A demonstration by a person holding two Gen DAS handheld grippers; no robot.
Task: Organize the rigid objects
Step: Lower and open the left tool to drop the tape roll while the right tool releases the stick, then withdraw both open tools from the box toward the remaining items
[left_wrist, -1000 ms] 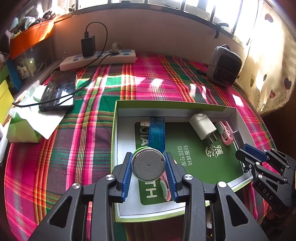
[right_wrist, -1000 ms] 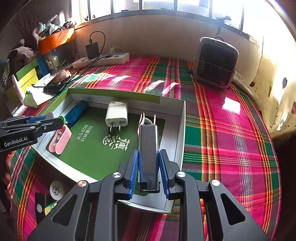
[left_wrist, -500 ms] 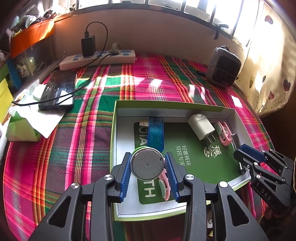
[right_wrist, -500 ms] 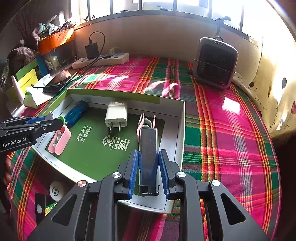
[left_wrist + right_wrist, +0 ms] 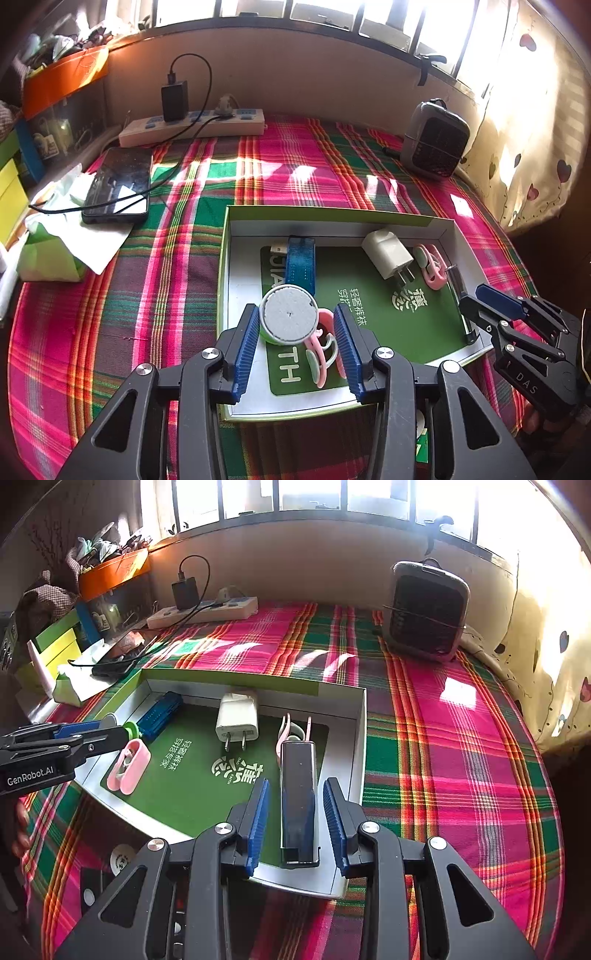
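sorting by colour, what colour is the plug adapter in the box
White, the plug adapter; clearest in the right wrist view.

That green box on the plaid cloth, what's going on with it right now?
A person is filling the shallow box using two handheld grippers. The left gripper has just been opening around a round grey disc. The right gripper has just been opening too, with a dark bar-shaped device lying between its pads, apparently freed inside the box.

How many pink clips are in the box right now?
2. One pink clip lies near the box's front-left, between the left claw's fingers; the other pink clip lies at the back right beside the white charger.
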